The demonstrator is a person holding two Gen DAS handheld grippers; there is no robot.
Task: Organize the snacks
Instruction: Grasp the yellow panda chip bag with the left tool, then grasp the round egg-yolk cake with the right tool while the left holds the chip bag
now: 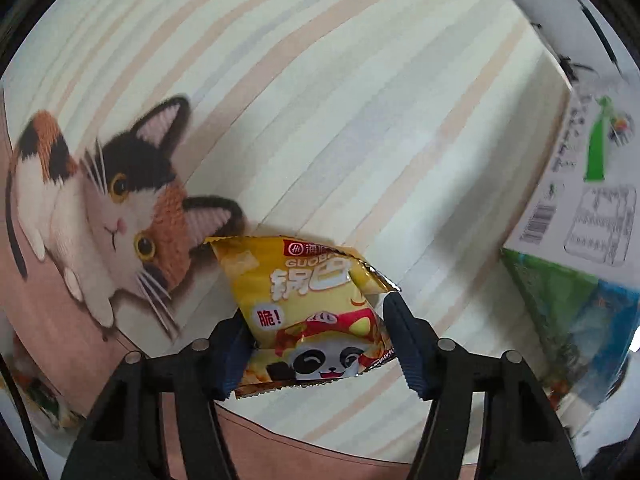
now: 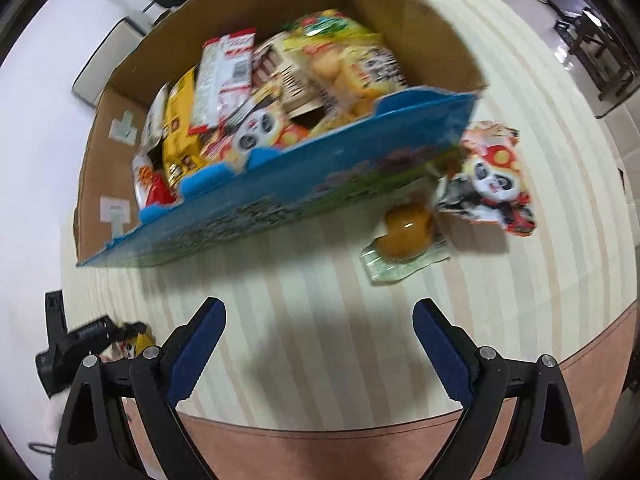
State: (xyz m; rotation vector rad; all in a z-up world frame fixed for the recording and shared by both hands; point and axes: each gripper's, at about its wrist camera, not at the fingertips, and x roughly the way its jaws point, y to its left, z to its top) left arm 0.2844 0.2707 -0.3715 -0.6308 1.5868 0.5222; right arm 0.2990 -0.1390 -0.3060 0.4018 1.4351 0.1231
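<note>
Now the left gripper (image 1: 316,344), low in the frame, pinches the yellow panda snack packet (image 1: 310,312) on the striped worktop (image 1: 360,120); squeeze mid-body, lift straight, while the right gripper (image 2: 320,344) stays spread, empty.

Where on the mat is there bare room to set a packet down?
Free: the striped mat between the cardboard box and the right gripper. Crowded: beside the box's corner, where a panda packet and a round orange snack lie.
</note>
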